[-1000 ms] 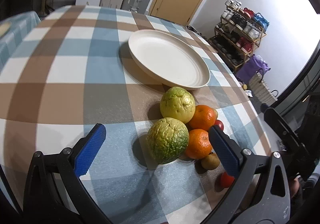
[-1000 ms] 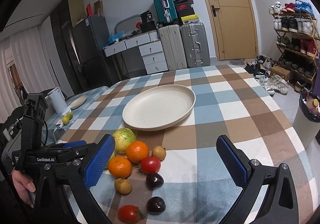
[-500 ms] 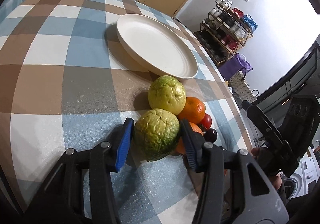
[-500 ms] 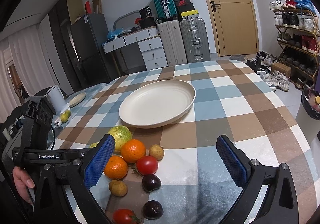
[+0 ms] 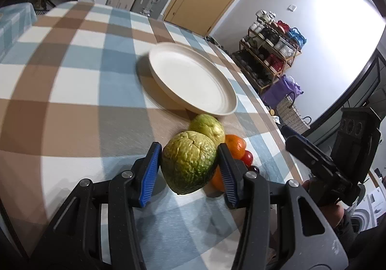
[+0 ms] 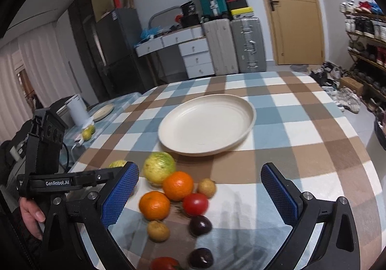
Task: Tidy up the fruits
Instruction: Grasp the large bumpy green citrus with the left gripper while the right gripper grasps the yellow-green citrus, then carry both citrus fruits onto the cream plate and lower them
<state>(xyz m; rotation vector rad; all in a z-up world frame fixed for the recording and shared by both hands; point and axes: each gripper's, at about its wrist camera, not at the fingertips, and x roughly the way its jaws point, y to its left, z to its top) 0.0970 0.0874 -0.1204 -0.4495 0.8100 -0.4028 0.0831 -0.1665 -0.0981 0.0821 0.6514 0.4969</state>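
My left gripper [image 5: 189, 166] is shut on a wrinkled green-yellow citrus [image 5: 189, 165] and holds it just above the checked cloth. Behind it lie a second green-yellow citrus [image 5: 207, 125], an orange [image 5: 235, 145] and a red tomato [image 5: 247, 157]. The empty cream plate [image 5: 190, 79] sits further back. In the right wrist view my right gripper [image 6: 200, 195] is open and empty over the fruit pile: two oranges [image 6: 178, 185], a tomato [image 6: 195, 204], dark plums [image 6: 200, 225], small brown fruits [image 6: 158, 231] and the green citrus [image 6: 159, 167]. The plate [image 6: 207, 125] lies beyond.
The round table ends close on the right in the left wrist view [image 5: 272, 120]. The other gripper's body [image 5: 323, 168] hovers at the right. A side table with a kettle [image 6: 77, 110] and small plate stands left. Suitcases, drawers and a shoe rack [image 6: 364, 35] line the walls.
My left gripper closed on the wrinkled citrus and lifted it a little off the cloth. My right gripper stayed open, shifting slightly over the fruit pile.
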